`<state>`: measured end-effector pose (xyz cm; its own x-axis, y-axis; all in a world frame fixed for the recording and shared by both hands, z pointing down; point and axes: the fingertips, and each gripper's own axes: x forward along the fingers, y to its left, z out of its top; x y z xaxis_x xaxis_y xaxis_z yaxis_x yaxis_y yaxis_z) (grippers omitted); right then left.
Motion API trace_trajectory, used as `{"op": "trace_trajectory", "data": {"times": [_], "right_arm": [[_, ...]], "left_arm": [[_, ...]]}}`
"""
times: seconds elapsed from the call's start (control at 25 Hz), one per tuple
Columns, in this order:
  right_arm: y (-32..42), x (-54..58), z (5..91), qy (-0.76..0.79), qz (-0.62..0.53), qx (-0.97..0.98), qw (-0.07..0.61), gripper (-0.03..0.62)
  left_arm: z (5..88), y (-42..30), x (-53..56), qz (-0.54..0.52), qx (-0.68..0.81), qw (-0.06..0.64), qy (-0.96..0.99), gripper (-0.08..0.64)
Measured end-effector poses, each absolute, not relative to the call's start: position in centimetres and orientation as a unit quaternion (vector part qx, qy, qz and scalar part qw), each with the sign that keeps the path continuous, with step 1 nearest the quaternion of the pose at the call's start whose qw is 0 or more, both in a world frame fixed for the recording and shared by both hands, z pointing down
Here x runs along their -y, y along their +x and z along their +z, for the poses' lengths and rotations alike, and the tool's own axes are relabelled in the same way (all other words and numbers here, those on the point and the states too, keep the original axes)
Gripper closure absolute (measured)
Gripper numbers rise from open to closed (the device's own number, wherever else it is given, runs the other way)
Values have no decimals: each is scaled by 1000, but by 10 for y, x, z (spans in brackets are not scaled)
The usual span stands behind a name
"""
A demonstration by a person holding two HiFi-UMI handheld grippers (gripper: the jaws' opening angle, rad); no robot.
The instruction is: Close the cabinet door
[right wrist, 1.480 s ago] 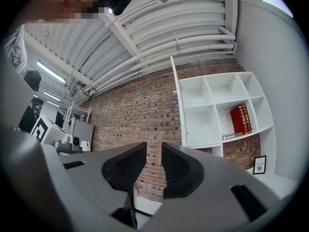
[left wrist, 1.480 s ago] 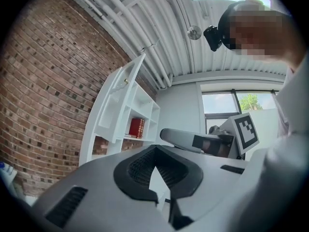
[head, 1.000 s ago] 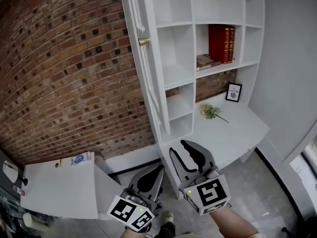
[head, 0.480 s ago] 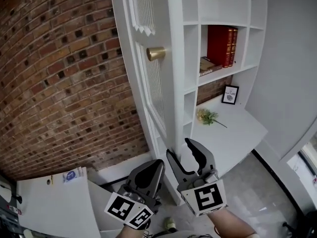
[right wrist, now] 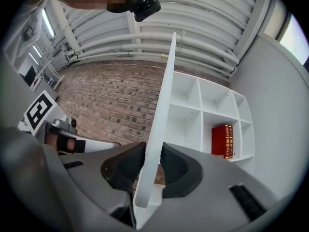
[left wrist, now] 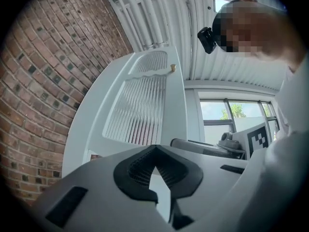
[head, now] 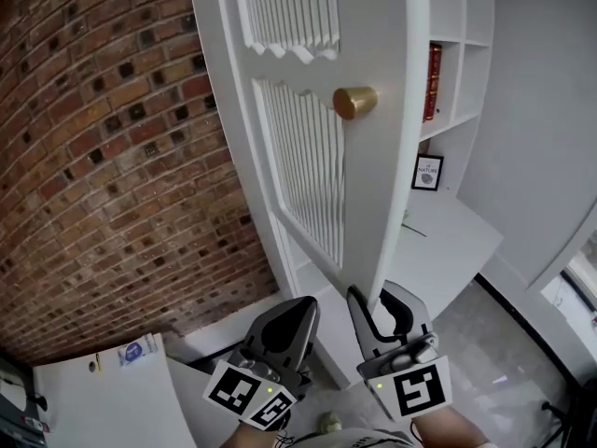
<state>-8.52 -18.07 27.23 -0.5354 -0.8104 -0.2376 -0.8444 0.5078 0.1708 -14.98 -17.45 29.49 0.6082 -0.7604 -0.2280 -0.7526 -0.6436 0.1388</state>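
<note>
Left gripper [head: 297,311] low, jaws together, empty, right gripper [head: 378,301] beside it, jaws seemingly clamping cabinet door [head: 378,203] edge

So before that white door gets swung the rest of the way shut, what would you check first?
1. Grip on the door: ok. The right hand-held gripper has its jaws closed on the lower edge of the cabinet door.
2. Other tool clear: ok. The left hand-held gripper is shut, empty, and apart from the door on its slatted side.
3. Door closed: not ok. It stands open, with shelves showing past its edge.
4. Swing path clear: cannot tell. The door hides most shelves; the red book sits inside its compartment.
5. Knob free: ok. Nothing touches it.
</note>
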Motion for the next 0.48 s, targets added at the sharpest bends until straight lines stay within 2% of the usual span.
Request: {"op": "trace_trajectory", "data": {"times": [0.48], "right_arm": [[-51,211,275,-505,127,-852,53,477]], "left_arm": [[296,-130,197,-126,372,6,920,549]]}}
